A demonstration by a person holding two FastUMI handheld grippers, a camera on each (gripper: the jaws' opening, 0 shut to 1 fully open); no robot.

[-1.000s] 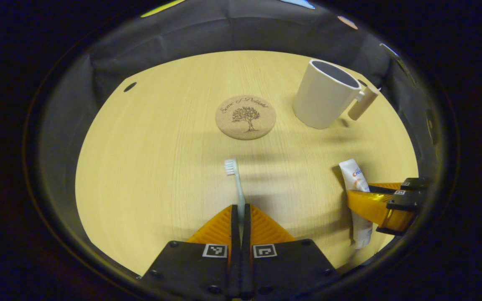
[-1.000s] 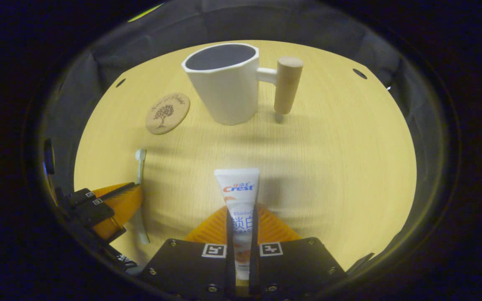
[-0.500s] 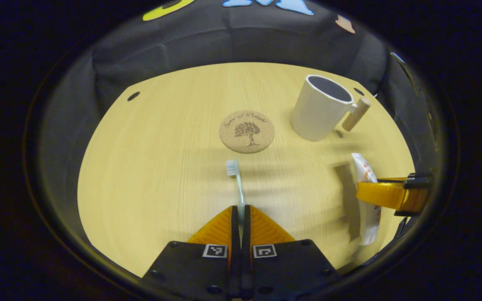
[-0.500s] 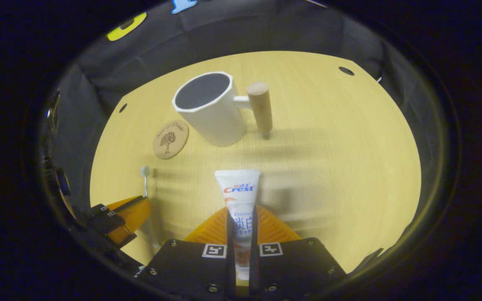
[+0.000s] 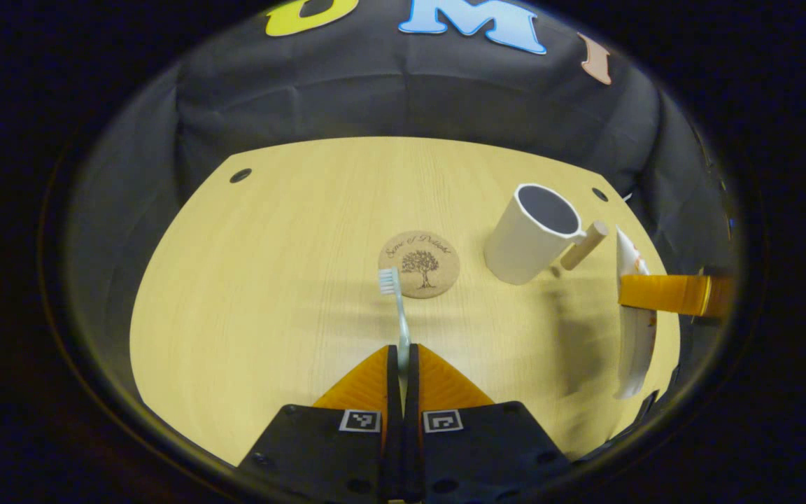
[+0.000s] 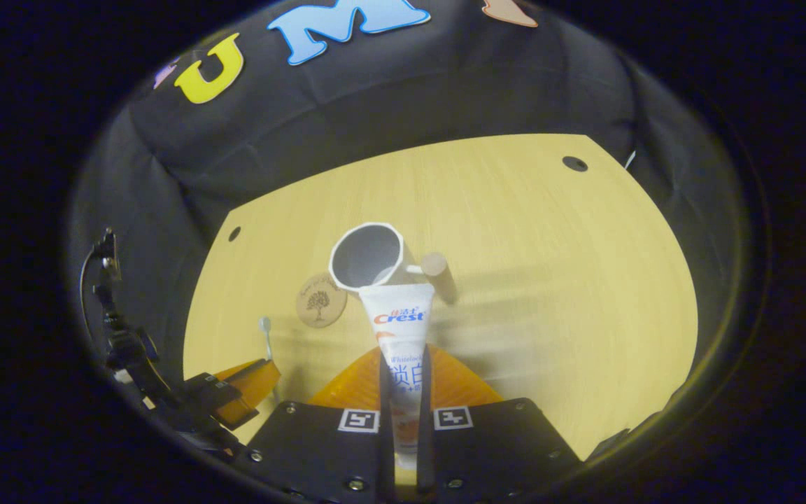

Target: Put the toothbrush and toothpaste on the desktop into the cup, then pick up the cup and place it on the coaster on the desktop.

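Left gripper point(image 5: 402, 357): fingers pinched narrow on the toothbrush point(image 5: 397, 308) handle, bristle head pointing forward, raised off the bench point(image 5: 270, 280). Right gripper point(image 6: 403, 364): fingers clamped on the toothpaste point(image 6: 399, 329) tube, flat crimped end forward, lifted clear of the bench, overlapping the cup's near rim in the right gripper view. Cup point(image 5: 530, 234) upright toward the far right corner, wooden handle to its right. Coaster point(image 5: 419, 264) just left of the cup, apart from it, mid-bench.
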